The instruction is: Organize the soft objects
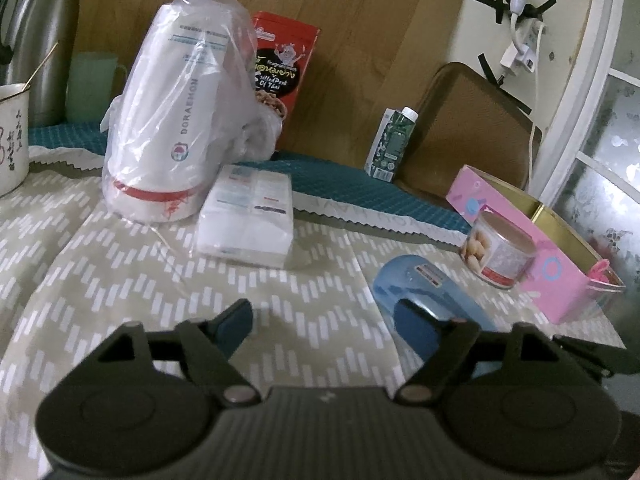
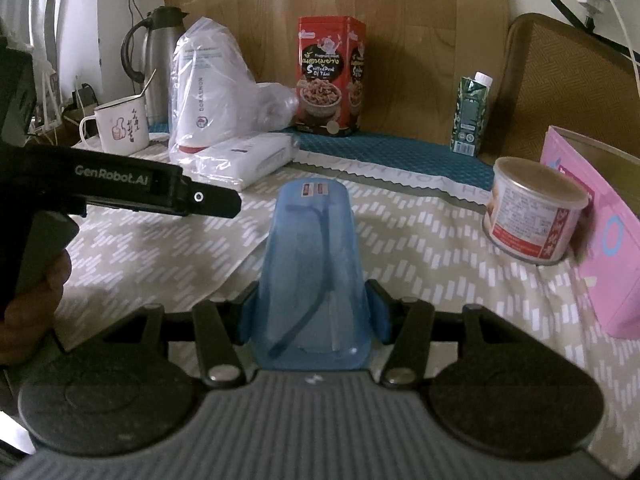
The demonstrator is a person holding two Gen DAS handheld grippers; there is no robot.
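My right gripper (image 2: pixel 314 316) is shut on a translucent blue plastic case (image 2: pixel 312 264), its blue pads on both sides of the near end. The case also shows in the left wrist view (image 1: pixel 420 288), low over the patterned tablecloth (image 1: pixel 160 304). My left gripper (image 1: pixel 324 320) is open and empty above the cloth, left of the case. A white tissue pack (image 1: pixel 248 220) lies flat beside a bagged white Doraemon roll (image 1: pixel 168 120); both also show in the right wrist view, the pack (image 2: pixel 244 160) and the roll (image 2: pixel 204 92).
A red snack tin (image 2: pixel 330 76), green carton (image 2: pixel 472 116), round can (image 2: pixel 532 216) and pink box (image 2: pixel 612 240) stand at the back and right. A mug (image 2: pixel 120 128) and steel thermos (image 2: pixel 156 60) stand at the left. A wooden board (image 2: pixel 400 20) leans behind.
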